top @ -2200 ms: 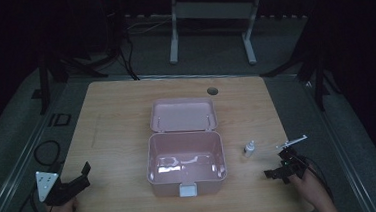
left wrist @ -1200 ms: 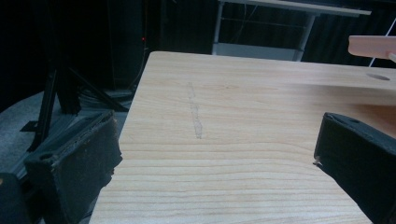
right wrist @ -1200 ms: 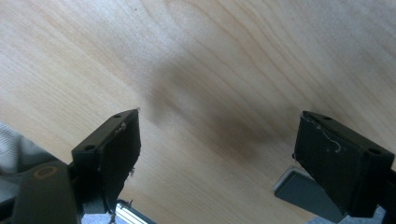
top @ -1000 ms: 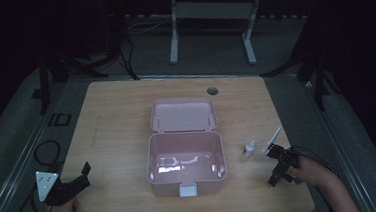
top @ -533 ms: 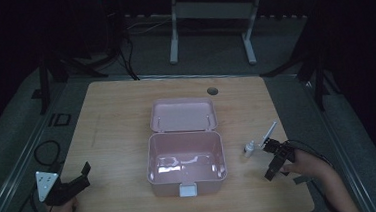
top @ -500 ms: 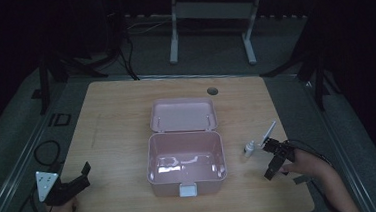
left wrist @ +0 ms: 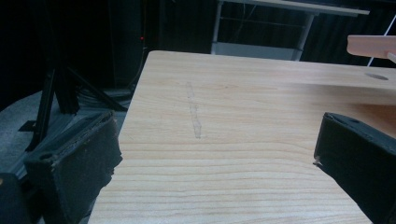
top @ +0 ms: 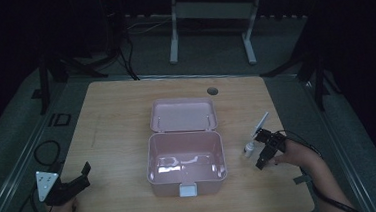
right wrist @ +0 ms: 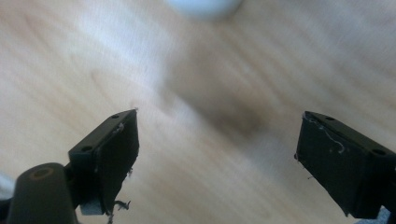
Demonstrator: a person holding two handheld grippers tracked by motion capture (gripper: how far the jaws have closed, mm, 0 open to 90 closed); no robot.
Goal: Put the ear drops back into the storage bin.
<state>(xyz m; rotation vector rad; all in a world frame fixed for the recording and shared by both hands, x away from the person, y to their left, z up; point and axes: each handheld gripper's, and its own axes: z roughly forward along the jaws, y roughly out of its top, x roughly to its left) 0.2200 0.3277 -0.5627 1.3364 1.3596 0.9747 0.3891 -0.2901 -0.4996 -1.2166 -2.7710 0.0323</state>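
A pink box point(top: 186, 166) stands open in the middle of the table point(top: 117, 121), its lid point(top: 182, 115) laid back behind it. Just right of the box stands a small white bottle point(top: 249, 149). My right gripper point(top: 262, 151) is open and sits right beside that bottle, jaws pointing down at the wood. In the right gripper view the gripper point(right wrist: 215, 154) has bare wood between its jaws and the blurred bottle point(right wrist: 203, 5) at the top edge. My left gripper point(top: 76, 180) rests open at the near left corner, and in the left gripper view the gripper point(left wrist: 215, 158) holds nothing.
A round cable hole point(top: 212, 91) lies in the table behind the lid. A metal stand point(top: 209, 14) and dark floor are beyond the far edge. The pink lid's edge point(left wrist: 371, 44) shows at the upper right of the left gripper view.
My right gripper has moved left and forward from the table's right edge to sit next to the small bottle. The left gripper has stayed still.
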